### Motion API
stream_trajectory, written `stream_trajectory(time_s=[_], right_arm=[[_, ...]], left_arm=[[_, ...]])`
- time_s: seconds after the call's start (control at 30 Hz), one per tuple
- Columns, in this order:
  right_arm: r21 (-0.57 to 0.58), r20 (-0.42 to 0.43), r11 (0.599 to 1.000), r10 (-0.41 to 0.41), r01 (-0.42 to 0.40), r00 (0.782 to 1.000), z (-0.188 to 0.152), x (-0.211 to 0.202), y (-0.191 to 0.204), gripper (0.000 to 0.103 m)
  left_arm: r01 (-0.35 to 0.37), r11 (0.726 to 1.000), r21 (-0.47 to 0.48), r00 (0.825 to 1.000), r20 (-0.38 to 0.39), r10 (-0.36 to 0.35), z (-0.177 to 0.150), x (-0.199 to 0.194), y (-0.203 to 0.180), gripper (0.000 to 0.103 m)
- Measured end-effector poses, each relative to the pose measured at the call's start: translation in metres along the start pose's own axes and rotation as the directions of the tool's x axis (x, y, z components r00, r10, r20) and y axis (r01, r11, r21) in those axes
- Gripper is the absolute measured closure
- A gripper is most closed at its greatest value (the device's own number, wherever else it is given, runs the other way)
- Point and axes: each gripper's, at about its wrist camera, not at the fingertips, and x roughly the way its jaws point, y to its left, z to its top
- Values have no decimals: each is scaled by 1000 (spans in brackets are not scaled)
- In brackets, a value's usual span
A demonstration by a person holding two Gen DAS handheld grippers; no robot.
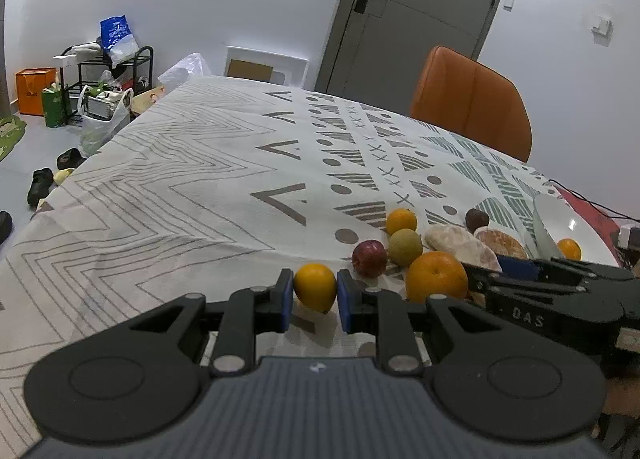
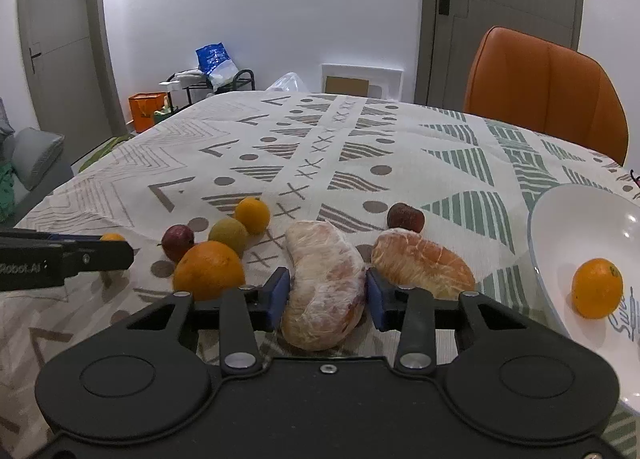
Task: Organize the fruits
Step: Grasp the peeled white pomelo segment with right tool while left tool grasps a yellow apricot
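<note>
My left gripper (image 1: 315,299) is shut on a small orange (image 1: 315,286) low over the patterned tablecloth (image 1: 192,187). My right gripper (image 2: 326,297) is shut on a plastic-wrapped pomelo segment (image 2: 324,287). A second wrapped segment (image 2: 422,263) lies just right of it. Between the grippers sit a big orange (image 2: 209,269), a red fruit (image 2: 178,241), a green fruit (image 2: 229,234) and another small orange (image 2: 252,215). A dark brown fruit (image 2: 405,217) lies behind the segments. At the right, a white bowl (image 2: 580,219) holds one orange (image 2: 597,287).
An orange chair (image 2: 544,91) stands at the table's far right side. The table's left edge (image 1: 60,187) drops to a floor with shoes, bags and a shelf (image 1: 108,79). Bare cloth stretches beyond the fruits.
</note>
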Motion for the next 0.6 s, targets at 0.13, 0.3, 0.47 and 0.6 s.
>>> stream_trajectory(time_s=[0.13, 0.3, 0.47, 0.6], right_arm=[[43, 8, 999, 22, -22, 1000, -5, -10, -8, 65], [68, 45, 997, 18, -21, 999, -10, -28, -16, 66], [96, 63, 995, 36, -42, 997, -12, -41, -25, 85], [104, 63, 994, 37, -43, 997, -16, -44, -30, 86]], left_arm=[[0, 1000, -2, 1000, 15, 0, 1, -7, -2, 82], [11, 1000, 15, 999, 40, -11, 2, -14, -12, 82], [36, 999, 31, 998, 47, -37, 3, -18, -26, 82], [50, 998, 39, 998, 43, -52, 2, -18, -37, 82]])
